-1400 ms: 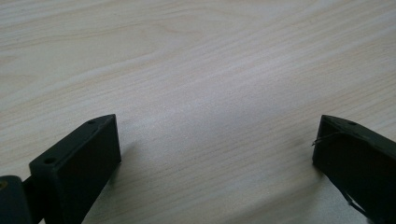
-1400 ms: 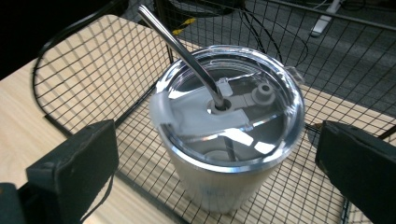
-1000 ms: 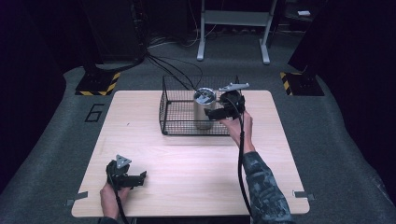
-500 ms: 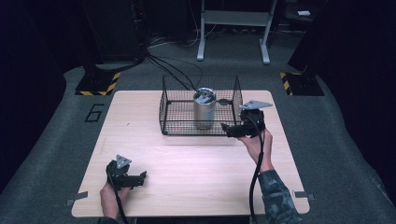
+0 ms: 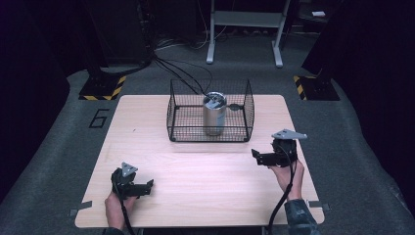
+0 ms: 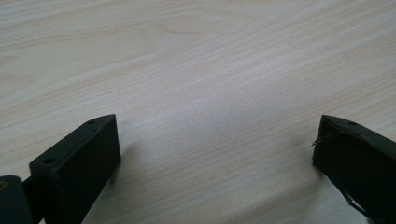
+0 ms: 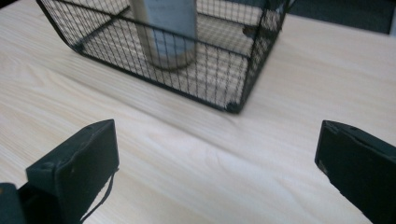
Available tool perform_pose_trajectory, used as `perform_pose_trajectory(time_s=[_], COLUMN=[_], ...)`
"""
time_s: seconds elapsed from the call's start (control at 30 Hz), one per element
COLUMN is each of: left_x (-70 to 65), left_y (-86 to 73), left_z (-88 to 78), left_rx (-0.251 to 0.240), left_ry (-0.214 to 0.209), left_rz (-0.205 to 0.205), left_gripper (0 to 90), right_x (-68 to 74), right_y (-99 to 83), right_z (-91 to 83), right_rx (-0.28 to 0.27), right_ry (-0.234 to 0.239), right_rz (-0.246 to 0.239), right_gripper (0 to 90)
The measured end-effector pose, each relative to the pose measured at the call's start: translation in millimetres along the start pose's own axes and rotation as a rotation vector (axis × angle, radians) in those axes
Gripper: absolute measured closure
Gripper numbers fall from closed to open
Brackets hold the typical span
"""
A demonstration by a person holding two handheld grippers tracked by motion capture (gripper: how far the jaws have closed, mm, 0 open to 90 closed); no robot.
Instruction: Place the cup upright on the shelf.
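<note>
Pale wood counter (image 5: 195, 166) carries a black wire basket (image 5: 178, 115); a silver can (image 5: 214, 113) stands upright inside it, its top cut off in the right gripper view. The right gripper (image 5: 256, 155), just beside the basket's near right corner, has fingers spread, empty, apart from the can. The left gripper (image 5: 147, 185), well apart from the basket, is likewise spread.

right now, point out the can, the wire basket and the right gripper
can (image 5: 214, 115), high view, its side wall
wire basket (image 5: 210, 139), high view, front lower rim
right gripper (image 5: 256, 155), high view, between its fingertips
</note>
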State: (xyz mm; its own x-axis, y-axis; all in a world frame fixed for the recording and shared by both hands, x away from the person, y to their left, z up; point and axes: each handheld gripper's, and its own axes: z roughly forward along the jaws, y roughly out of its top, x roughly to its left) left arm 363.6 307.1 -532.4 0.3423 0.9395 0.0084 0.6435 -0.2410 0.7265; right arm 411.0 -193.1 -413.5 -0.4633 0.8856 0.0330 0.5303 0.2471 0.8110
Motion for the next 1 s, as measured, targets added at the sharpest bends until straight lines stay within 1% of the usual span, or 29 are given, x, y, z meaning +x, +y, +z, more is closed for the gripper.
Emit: perform_pose_trajectory(time_s=[0.07, 0.1, 0.17, 0.23, 0.33, 0.4, 0.43, 0.47, 0.57, 0.6, 0.67, 0.73, 0.77, 0.8, 0.83, 0.87, 0.9, 0.93, 1.0], left_x=[0.0, 0.0, 0.0, 0.1, 0.1, 0.1, 0.1, 0.1, 0.1, 0.1, 0.0, 0.0, 0.0, 0.0, 0.1, 0.2, 0.2, 0.2, 0.2], left_y=[0.0, 0.0, 0.0, 0.0, 0.0, 0.0, 0.0, 0.0, 0.0, 0.0, 0.0, 0.0, 0.0, 0.1, 0.0, 0.1, 0.1, 0.1, 0.0], left_z=[0.0, 0.0, 0.0, 0.0, -0.1, 0.0, 0.0, 0.0, 0.0, 0.0, 0.0, 0.0, 0.1, 0.1, 0.1, 0.0, 0.0, 0.0, 0.1], left_rx=[0.0, 0.0, 0.0, 0.001, 0.001, 0.001, 0.0, 0.001, 0.0, 0.0, 0.0, 0.0, 0.0, 0.001, 0.001, 0.002, 0.002, 0.003, 0.002], left_ry=[0.0, 0.0, 0.002, -0.001, 0.002, -0.001, 0.0, 0.0, 0.002, 0.0, 0.001, 0.001, 0.001, 0.001, 0.001, 0.001, 0.0, 0.0, 0.001], left_rz=[-0.001, 0.0, 0.0, 0.0, 0.0, 0.0, -0.001, 0.0, 0.0, -0.001, 0.0, 0.0, 0.0, -0.001, -0.001, -0.001, 0.0, 0.0, -0.001], left_gripper=[0.7, 0.7, 0.7, 0.7, 0.7, 0.7, 0.7, 0.7, 0.7, 0.7, 0.6, 0.6, 0.5, 0.5, 0.5, 0.5, 0.5, 0.5, 0.5], right_x=[-4.0, -6.7, -10.4, -14.0, -19.4, -23.3, -25.6, -26.3, -29.1, -30.4, -30.7, -31.1, -31.6, -31.2, -30.7, -31.3, -30.2, -31.6, -31.5], right_y=[-11.1, -19.3, -32.4, -45.5, -65.8, -79.6, -85.7, -91.7, -107.0, -114.8, -118.1, -123.0, -124.9, -126.5, -128.0, -129.4, -129.7, -130.6, -130.6], right_z=[-0.5, -0.4, 0.7, 2.0, 4.6, 6.6, 7.9, 8.6, 10.1, 11.8, 13.0, 14.3, 15.3, 16.4, 17.7, 17.3, 17.0, 16.7, 17.0], right_rx=[0.012, 0.017, 0.032, 0.048, 0.07, 0.077, 0.088, 0.097, 0.111, 0.13, 0.138, 0.153, 0.151, 0.152, 0.159, 0.15, 0.148, 0.142, 0.14], right_ry=[-0.015, -0.029, -0.042, -0.049, -0.07, -0.068, -0.079, -0.084, -0.103, -0.121, -0.125, -0.129, -0.134, -0.132, -0.141, -0.143, -0.144, -0.139, -0.142], right_rz=[0.018, 0.021, 0.037, 0.062, 0.086, 0.118, 0.112, 0.125, 0.13, 0.124, 0.126, 0.108, 0.092, 0.089, 0.089, 0.072, 0.088, 0.072, 0.075], right_gripper=[0.0, 0.0, 0.0, 0.0, 0.0, 0.0, 0.0, 0.0, 0.0, 0.0, 0.0, 0.0, 0.0, 0.0, 0.0, 0.0, 0.0, 0.0, 0.0])
